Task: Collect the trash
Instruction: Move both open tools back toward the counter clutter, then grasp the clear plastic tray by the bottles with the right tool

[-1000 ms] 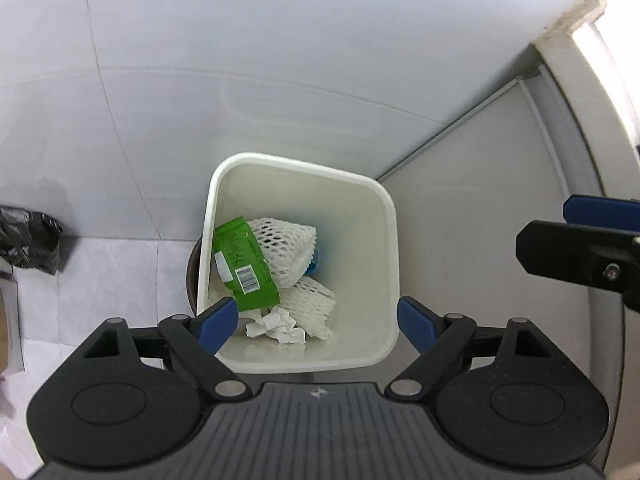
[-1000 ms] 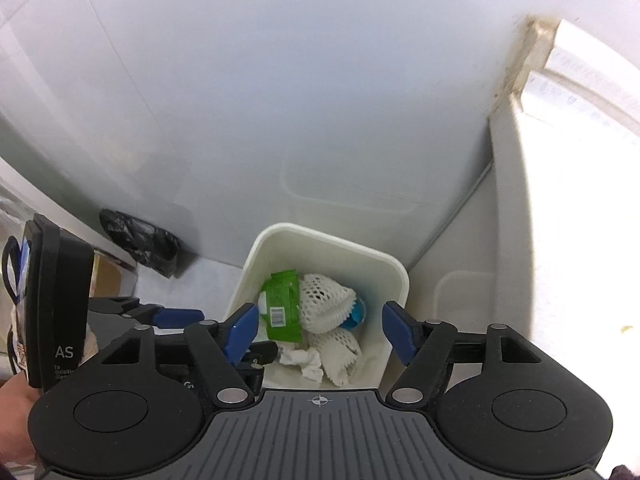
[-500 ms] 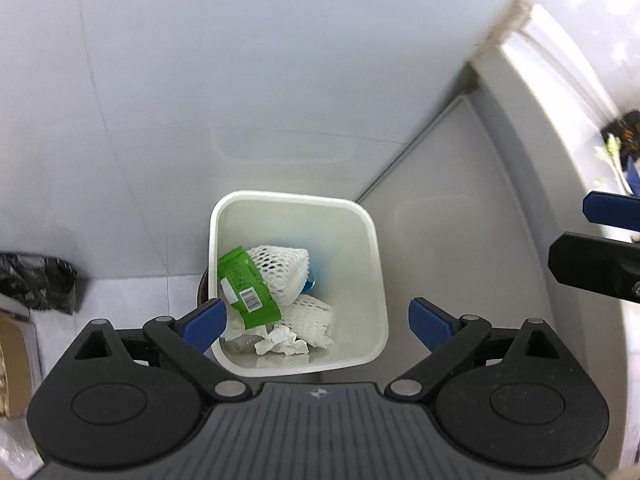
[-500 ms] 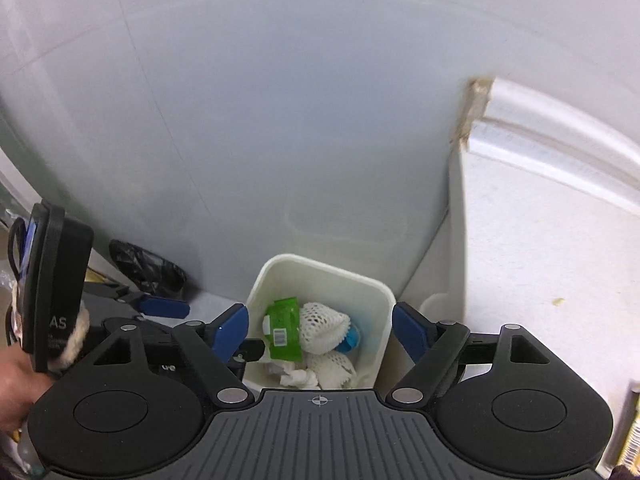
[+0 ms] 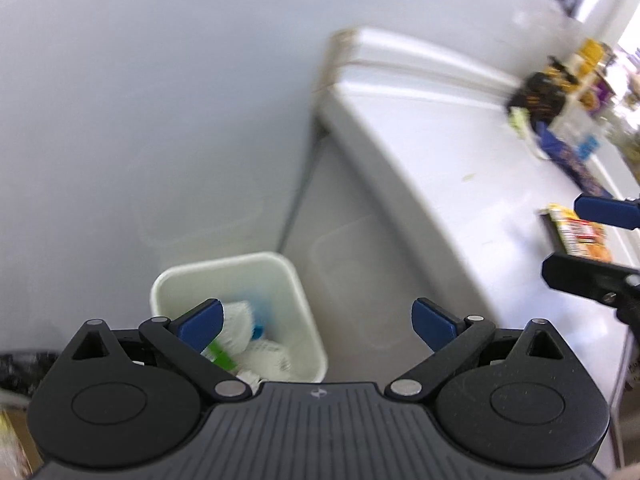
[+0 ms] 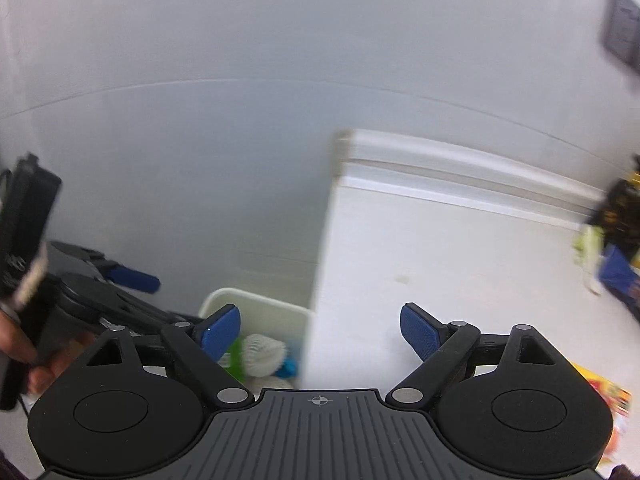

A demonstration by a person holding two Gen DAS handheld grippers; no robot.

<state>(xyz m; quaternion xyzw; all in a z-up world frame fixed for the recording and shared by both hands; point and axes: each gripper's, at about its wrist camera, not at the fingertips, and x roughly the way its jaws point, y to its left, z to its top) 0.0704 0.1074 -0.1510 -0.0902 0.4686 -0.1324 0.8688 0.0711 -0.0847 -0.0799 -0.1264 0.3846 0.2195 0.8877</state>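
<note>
A white trash bin [image 5: 304,320] stands on the floor against the wall, beside a white counter [image 5: 460,168]. It holds white foam nets [image 5: 240,328], a green packet [image 5: 220,354] and something blue. The bin also shows in the right wrist view [image 6: 264,304]. My left gripper [image 5: 316,320] is open and empty, high above the bin. My right gripper [image 6: 320,330] is open and empty, over the counter's left edge. A yellow-red snack wrapper [image 5: 580,236] lies on the counter, also visible in the right wrist view [image 6: 608,396].
A blue packet [image 5: 568,156] and dark and yellow packages [image 5: 548,88] lie at the counter's far end. A black bag [image 5: 20,368] lies on the floor left of the bin. The wall [image 5: 160,100] rises behind.
Both grippers have risen and swung right, away from the bin. The counter top and its wrappers have come into view. The bin looks smaller and lower.
</note>
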